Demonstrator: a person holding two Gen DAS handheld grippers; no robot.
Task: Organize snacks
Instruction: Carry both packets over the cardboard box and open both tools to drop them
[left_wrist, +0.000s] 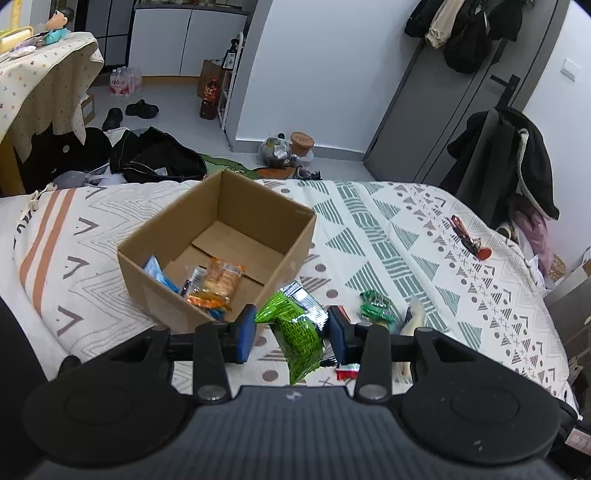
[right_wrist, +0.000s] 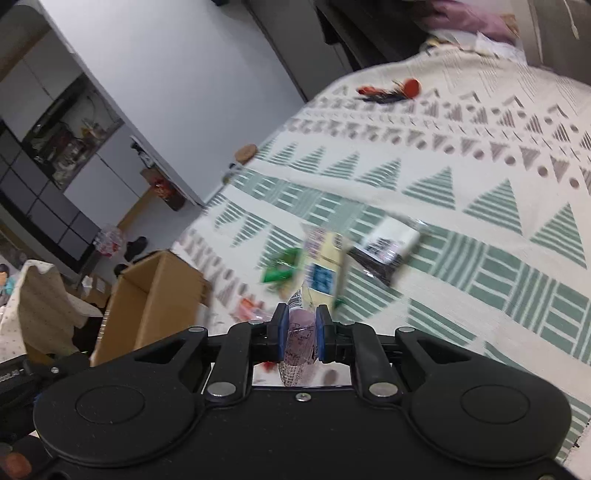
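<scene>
Two hand-held grippers: your right hand-held gripper (right_wrist: 301, 328) clamped on purple packet (right_wrist: 300, 334), cardboard box (right_wrist: 147, 291) ahead-left; left hand-held gripper (left_wrist: 291, 326) spread wide, straddling green packet (left_wrist: 297, 330) lying lengthwise between pads, box front-left on bed

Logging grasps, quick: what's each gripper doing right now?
Left gripper: open, fingers either side of the green snack packet, not clamping it.
Right gripper: shut on a purple snack packet.

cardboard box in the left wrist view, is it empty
No, the cardboard box already holds several snack packets in its near corner.
</scene>
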